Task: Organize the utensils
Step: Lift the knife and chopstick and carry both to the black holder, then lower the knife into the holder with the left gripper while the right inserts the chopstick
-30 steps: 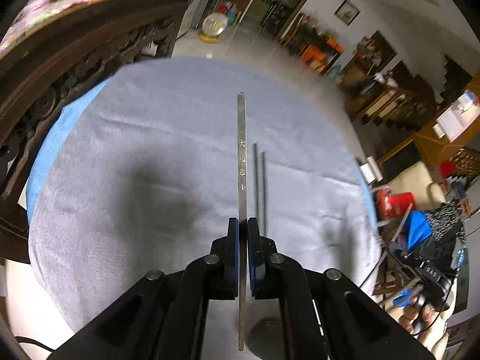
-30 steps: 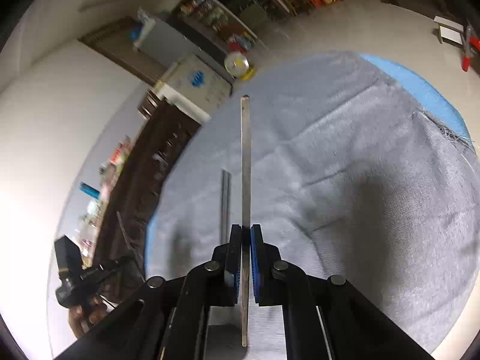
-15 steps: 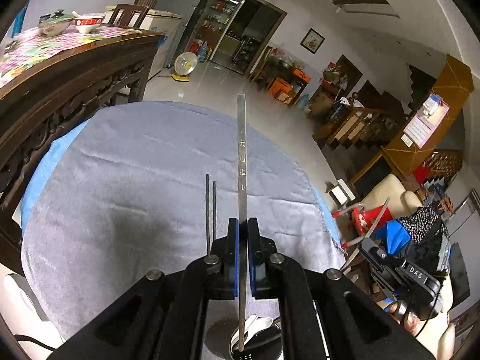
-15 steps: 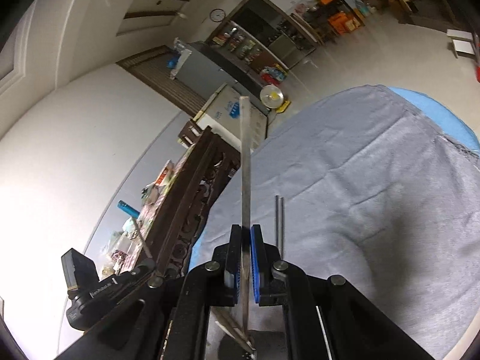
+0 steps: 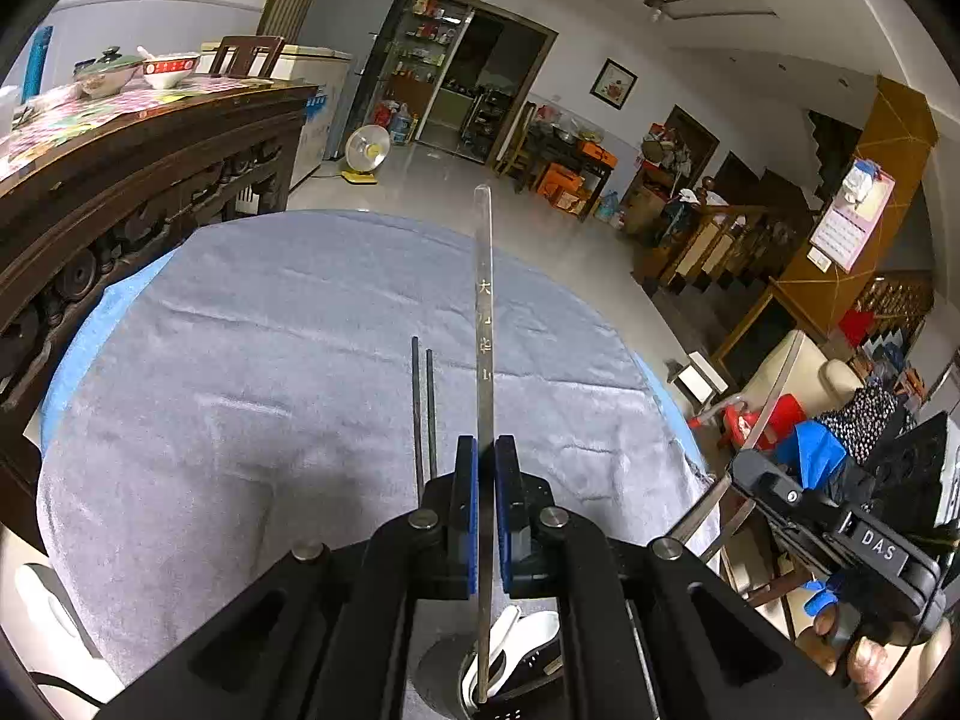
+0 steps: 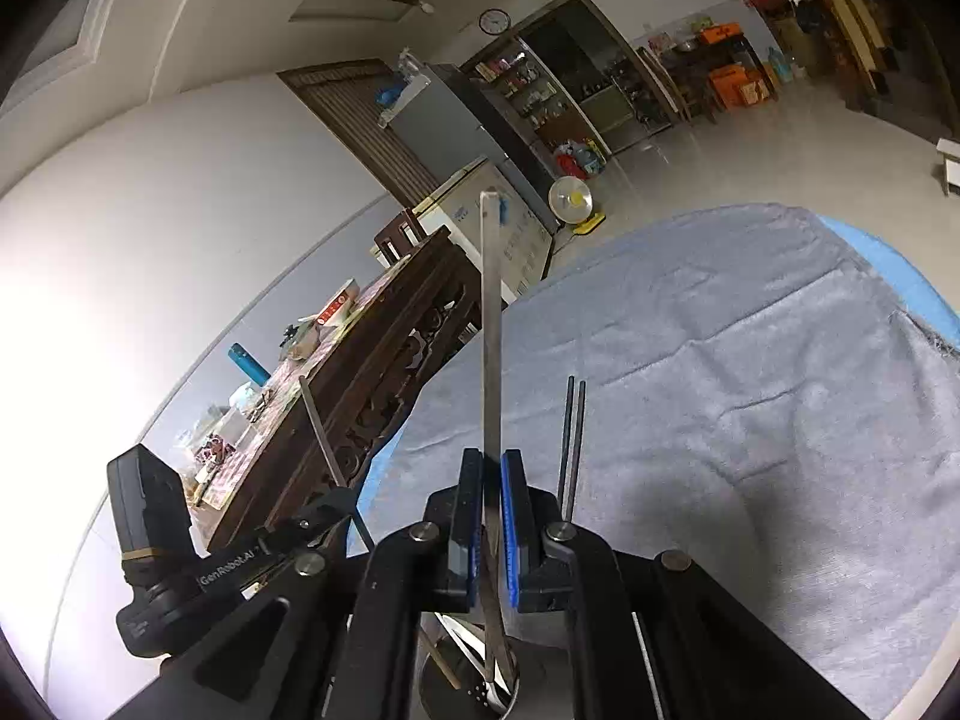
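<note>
Both tongs are clamped shut on flat metal utensils — left tongs (image 5: 486, 504) on one strip (image 5: 483, 324), right tongs (image 6: 492, 516) on another (image 6: 491, 324) — their lower ends over the holder (image 6: 474, 690) at the tabletop's (image 5: 240, 390) near edge. Next: lower, then release.

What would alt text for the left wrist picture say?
Two black fingers clamp a flat metal utensil handle over a holder. A pair of dark chopsticks lies on the grey cloth beyond.
</note>
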Demonstrator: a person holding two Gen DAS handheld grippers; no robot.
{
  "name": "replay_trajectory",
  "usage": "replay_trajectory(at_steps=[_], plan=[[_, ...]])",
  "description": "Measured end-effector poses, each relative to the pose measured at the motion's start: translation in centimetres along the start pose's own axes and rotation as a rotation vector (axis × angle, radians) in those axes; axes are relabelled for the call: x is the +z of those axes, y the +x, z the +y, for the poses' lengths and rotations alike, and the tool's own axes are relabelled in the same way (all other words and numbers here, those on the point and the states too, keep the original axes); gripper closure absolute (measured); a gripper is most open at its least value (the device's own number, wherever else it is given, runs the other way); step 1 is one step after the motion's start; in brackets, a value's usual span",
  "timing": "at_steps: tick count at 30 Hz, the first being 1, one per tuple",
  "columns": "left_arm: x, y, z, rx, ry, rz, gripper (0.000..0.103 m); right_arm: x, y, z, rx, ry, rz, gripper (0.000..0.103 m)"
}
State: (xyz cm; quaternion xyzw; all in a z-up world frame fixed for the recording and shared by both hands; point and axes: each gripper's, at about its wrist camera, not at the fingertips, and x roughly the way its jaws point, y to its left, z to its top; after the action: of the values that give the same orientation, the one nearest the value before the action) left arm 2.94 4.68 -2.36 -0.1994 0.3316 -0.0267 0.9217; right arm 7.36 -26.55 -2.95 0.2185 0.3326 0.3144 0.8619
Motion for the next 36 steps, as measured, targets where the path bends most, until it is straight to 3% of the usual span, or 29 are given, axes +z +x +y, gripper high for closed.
replay_trajectory(at_steps=[15, 36], plan=[[-0.7, 0.0, -0.6, 0.012, 0.024, -0.003, 0.098, -0.6, -2.7, 2.5, -0.019, -0.085, -0.066, 0.096], [-2.7, 0.0, -1.0, 0.018, 0.062, 0.006, 0.098, -7.5, 0.3, 5.8, -0.124, -0.286, 0.021, 0.096]])
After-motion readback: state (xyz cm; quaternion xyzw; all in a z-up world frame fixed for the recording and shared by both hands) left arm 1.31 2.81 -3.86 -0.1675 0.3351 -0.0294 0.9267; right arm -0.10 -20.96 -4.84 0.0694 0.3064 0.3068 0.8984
